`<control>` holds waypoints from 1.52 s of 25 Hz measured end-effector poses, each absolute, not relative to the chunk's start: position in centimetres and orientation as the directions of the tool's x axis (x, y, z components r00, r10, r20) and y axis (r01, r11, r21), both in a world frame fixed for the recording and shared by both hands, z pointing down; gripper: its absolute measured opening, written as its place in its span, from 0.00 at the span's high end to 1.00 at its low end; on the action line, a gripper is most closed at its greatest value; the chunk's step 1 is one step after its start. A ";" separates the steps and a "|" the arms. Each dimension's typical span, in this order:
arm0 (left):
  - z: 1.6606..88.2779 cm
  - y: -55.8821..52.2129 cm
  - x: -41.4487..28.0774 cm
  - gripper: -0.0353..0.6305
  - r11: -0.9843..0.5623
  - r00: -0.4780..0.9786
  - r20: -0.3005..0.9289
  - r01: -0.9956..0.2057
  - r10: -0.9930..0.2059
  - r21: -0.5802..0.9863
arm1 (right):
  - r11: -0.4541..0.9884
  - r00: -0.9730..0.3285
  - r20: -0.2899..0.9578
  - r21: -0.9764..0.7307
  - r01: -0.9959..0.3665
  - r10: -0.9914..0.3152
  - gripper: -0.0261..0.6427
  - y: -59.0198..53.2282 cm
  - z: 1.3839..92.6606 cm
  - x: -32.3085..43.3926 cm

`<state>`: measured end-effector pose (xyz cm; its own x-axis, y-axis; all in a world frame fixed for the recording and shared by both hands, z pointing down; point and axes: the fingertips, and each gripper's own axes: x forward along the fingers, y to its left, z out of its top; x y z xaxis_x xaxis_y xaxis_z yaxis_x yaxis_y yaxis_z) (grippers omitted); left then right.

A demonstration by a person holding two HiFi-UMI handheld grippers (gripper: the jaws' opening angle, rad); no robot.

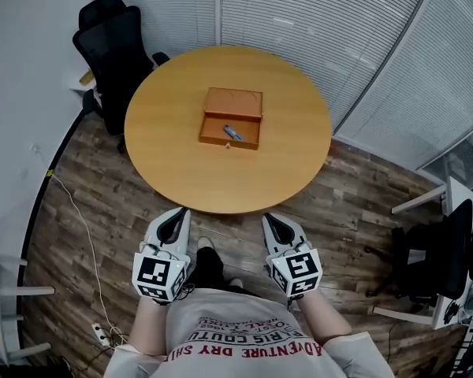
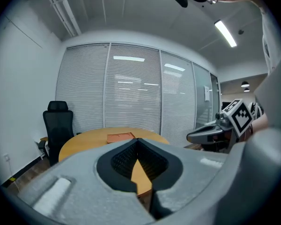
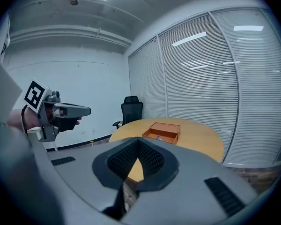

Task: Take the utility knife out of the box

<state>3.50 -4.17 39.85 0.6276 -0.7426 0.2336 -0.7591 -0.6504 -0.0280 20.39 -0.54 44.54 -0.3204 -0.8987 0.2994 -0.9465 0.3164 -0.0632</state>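
wood plank floor (image 1: 87,187) all around, pale blinds (image 1: 315,22) along the curved far wall. in the middle of the room, a round wooden surface (image 1: 165,148), well ahead of both tools. behind it on the left, a black office chair (image 1: 114,50), pushed close to the rim. at the bottom of the head view, a printed shirt (image 1: 244,329) and two forearms.

left tool (image 1: 179,217): held over the floor, just short of the near rim of the surface, pointing toward it. jaws closed together at the tips, gripping nothing; behind the tips only the edge of the surface in view.

right tool (image 1: 271,223): held beside the left one, a little apart from it, pointing the same way. jaws closed together also, with nothing between them.

orange box (image 1: 233,103) near the middle of the surface, a little toward the far side. open, in two flat halves that touch: far half bare, near half carrying the knife.

utility knife (image 1: 232,132) inside the near half: small, grey, lying slanted. seems to have a blue end, but too small to be sure. well apart from both tools.
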 end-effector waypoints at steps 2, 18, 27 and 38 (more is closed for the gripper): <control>40.2 -5.5 4.0 0.95 -0.648 0.625 0.237 -0.761 -0.744 -0.029 | 0.313 -0.317 0.303 -0.063 -0.948 -0.899 0.95 -1.4 44.9 21.0; 41.8 -22.7 8.7 0.96 -0.731 0.716 0.234 -0.682 -0.658 0.029 | 0.213 -0.211 0.363 -0.037 -0.976 -0.907 0.95 -16.4 45.9 24.6; 42.7 -32.4 8.8 0.95 -0.763 0.746 0.241 -0.646 -0.620 0.036 | 0.235 -0.235 0.410 -0.052 -0.971 -0.881 0.95 -25.8 48.4 22.6; 45.7 -35.9 8.8 0.96 -0.757 0.742 0.270 -0.650 -0.613 0.065 | 0.320 -0.303 0.512 -0.058 -0.946 -0.804 0.95 -32.8 53.1 21.7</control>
<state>8.80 -35.93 45.70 0.7422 -0.6135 0.2697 -0.6497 -0.7574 0.0652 21.74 -32.82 53.08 -0.3034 -0.8038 0.5118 -0.9456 0.3202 -0.0577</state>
